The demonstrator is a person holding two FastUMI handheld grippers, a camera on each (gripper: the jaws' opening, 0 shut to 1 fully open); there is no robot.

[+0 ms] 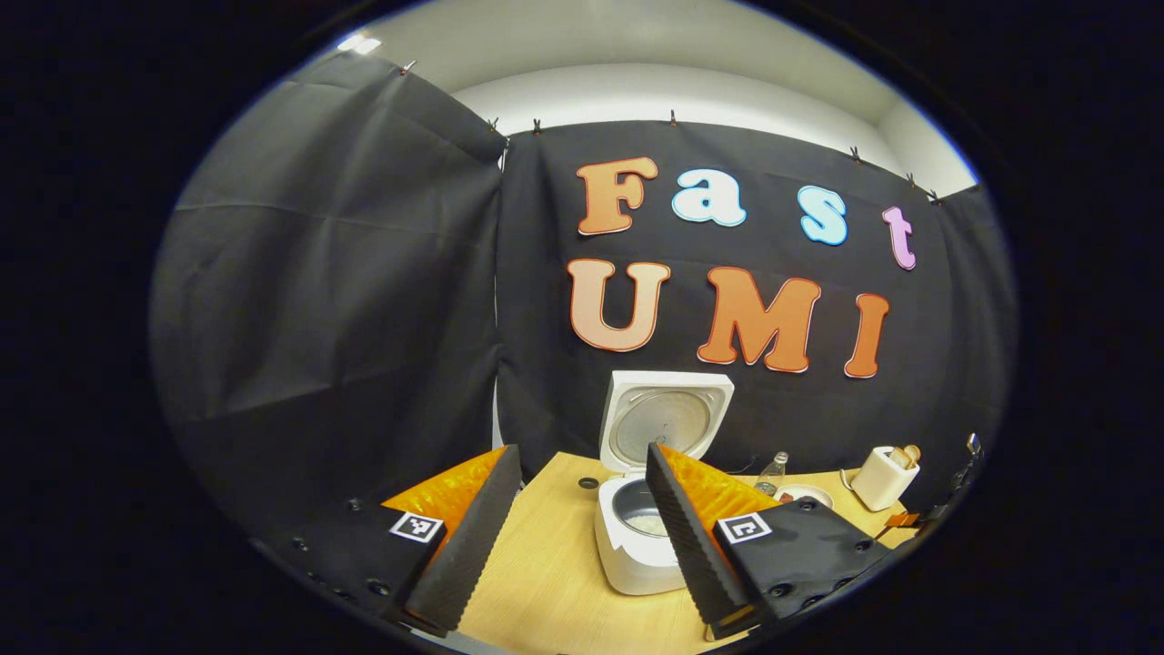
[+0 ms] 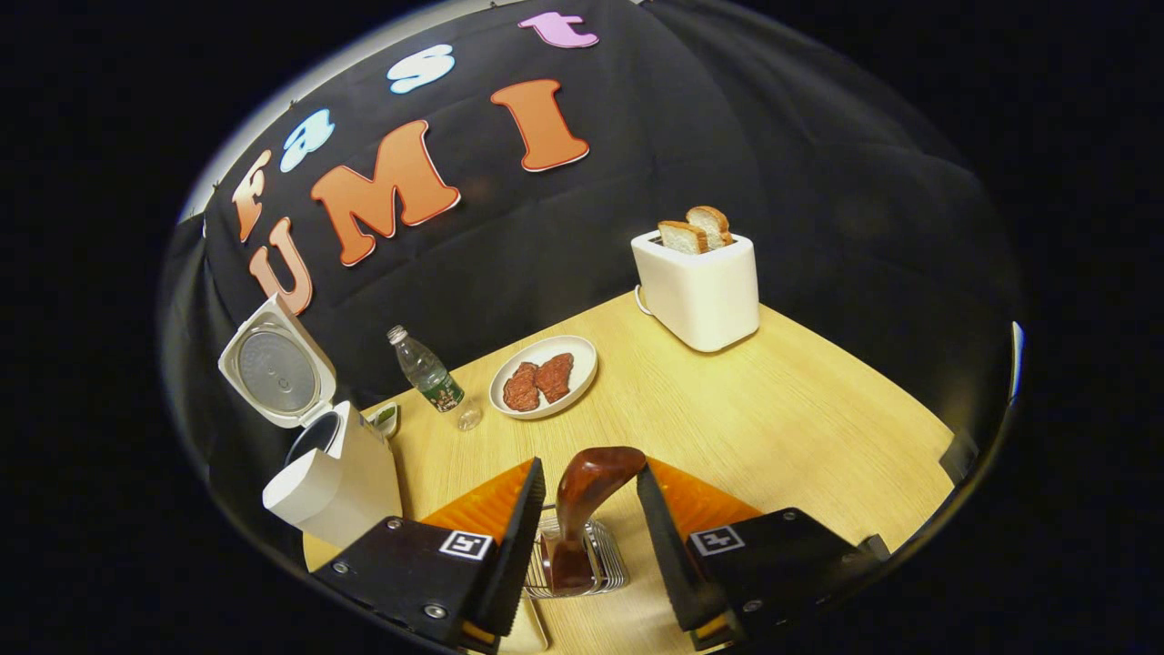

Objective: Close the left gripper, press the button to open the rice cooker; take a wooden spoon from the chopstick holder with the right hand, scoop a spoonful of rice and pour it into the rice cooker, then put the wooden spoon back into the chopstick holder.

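Right gripper (image 2: 591,532) wide open, straddling wooden spoon (image 2: 582,509), untouched

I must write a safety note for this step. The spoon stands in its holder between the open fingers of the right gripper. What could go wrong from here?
1. The wooden spoon leans in the wire chopstick holder; closing the right gripper off-centre may tip the light holder.
2. The bottle and the plate stand near the rice cooker; a wide swing could hit them.
3. The raised lid may catch the spoon.
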